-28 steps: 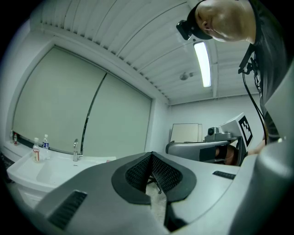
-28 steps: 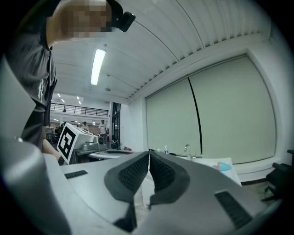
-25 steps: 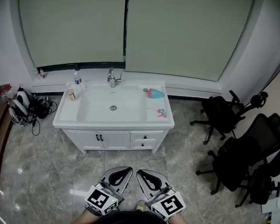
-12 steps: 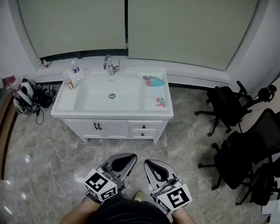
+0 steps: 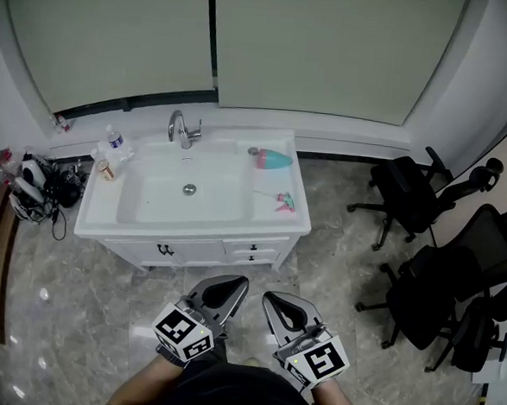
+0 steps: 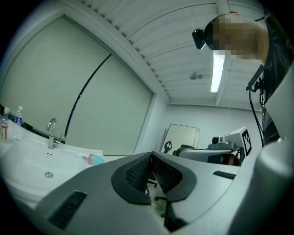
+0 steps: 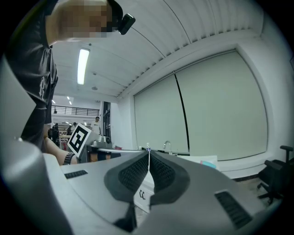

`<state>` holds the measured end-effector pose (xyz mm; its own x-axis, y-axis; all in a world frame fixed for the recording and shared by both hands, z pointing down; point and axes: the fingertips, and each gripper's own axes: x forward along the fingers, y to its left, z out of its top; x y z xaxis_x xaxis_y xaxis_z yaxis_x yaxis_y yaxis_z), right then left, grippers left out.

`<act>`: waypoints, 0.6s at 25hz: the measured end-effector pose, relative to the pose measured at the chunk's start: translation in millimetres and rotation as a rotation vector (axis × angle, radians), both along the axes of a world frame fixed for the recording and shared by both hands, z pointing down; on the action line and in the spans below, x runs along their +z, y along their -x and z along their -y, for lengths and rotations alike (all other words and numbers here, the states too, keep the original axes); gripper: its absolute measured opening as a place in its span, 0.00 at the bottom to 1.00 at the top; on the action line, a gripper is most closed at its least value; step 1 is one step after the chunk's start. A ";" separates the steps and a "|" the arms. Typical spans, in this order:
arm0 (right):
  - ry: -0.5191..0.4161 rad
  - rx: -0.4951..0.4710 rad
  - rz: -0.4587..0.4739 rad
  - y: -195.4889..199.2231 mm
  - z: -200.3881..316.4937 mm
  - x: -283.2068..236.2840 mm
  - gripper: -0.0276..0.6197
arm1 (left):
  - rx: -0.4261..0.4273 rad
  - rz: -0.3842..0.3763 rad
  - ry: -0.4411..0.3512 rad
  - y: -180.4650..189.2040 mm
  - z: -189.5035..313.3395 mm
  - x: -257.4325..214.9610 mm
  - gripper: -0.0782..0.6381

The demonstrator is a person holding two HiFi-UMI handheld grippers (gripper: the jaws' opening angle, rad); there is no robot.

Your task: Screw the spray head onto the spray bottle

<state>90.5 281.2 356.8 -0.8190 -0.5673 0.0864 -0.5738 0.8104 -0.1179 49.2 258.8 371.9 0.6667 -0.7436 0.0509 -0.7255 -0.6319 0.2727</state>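
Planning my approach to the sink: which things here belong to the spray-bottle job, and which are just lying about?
Job: teal spray bottle, lying on the counter; spray head, apart from it; left gripper and right gripper, both shut, empty.
Lying about: water bottle, small jar, faucet, office chairs, cable pile.

One white vanity cabinet, with one basin and one faucet.

One teal-and-pink spray bottle and one spray head.

One clear water bottle and one small can (its kind too small to tell).

Two window blinds: left blind, right blind.

Three black office chairs for certain: far chair, middle chair, near chair.

One heap of cables.

Two grippers: left gripper, right gripper.
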 end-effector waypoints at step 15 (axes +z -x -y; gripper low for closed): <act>0.069 0.186 -0.020 52.7 243.9 27.6 0.04 | 0.144 0.181 0.017 72.1 278.7 39.0 0.12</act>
